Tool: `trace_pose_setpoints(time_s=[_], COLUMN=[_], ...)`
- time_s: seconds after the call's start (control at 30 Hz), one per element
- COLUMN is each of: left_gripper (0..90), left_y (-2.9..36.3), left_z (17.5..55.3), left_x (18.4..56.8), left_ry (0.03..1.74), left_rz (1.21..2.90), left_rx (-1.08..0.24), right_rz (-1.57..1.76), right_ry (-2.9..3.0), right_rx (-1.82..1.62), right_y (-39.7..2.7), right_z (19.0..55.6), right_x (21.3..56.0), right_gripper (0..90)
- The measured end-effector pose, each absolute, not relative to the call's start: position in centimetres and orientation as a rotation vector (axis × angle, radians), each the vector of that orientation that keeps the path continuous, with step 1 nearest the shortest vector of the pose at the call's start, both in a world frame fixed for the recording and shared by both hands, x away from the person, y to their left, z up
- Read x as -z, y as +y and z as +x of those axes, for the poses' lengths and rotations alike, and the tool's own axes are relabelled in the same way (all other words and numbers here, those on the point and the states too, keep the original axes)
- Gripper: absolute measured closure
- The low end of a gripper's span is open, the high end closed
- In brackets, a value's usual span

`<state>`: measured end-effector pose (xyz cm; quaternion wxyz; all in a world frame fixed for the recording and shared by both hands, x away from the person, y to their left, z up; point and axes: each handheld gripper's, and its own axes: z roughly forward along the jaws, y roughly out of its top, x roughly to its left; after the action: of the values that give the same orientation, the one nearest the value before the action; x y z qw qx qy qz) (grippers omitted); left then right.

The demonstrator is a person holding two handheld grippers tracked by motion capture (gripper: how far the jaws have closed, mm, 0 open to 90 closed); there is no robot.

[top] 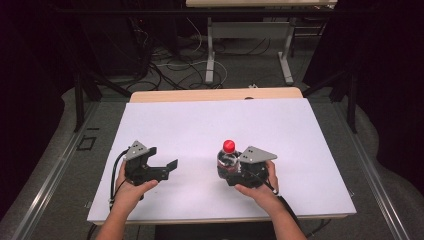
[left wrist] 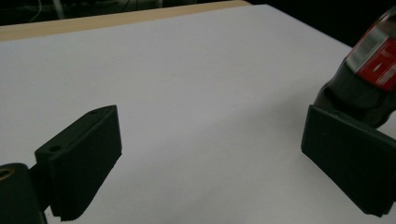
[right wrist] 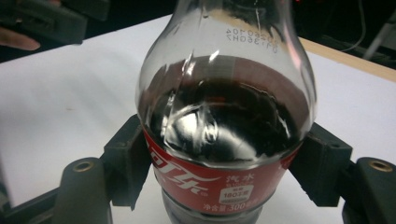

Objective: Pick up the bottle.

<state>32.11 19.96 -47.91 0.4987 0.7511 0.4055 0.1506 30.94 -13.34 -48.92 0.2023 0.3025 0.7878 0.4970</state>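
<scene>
- One bottle (right wrist: 224, 126) is the thing in work: a small cola bottle with a red cap (top: 228, 145) and a red label, dark drink up to the shoulder, standing upright near the middle of the table (top: 210, 120), a little to the right.
- I see my right gripper (right wrist: 224, 163) pinching the bottle at the label, one jaw on each side of the body; the grip looks square and firm.
- I judge the step as holding the bottle steady, so that the other hand can work on it, perhaps on the cap.
- My left gripper (left wrist: 210, 144) has its jaws spread wide with nothing between them; it hangs just to the left of the bottle, and the bottle's lower part is beside its right jaw.
- For the next move I think the left gripper must rise to the cap and close around it, while the right one keeps its grip.
- Around the bottle the white sheet is bare on every side, so there is much room.
- Near edge of the table is close behind my hands; the far wooden edge is well apart.
</scene>
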Motion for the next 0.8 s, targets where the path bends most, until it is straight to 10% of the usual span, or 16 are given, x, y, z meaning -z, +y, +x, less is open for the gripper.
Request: trace_pose_setpoints(time_s=[0.8], left_gripper=[30.4], left_y=[12.7], left_z=[29.4], left_x=[41.4], left_ry=[0.583], left_rz=[1.919], left_rx=[-0.136], right_rz=[0.697], right_ry=[2.331], right_rx=[-1.463], right_y=[-10.7], right_z=[27.8], right_x=[50.6], right_gripper=[28.9])
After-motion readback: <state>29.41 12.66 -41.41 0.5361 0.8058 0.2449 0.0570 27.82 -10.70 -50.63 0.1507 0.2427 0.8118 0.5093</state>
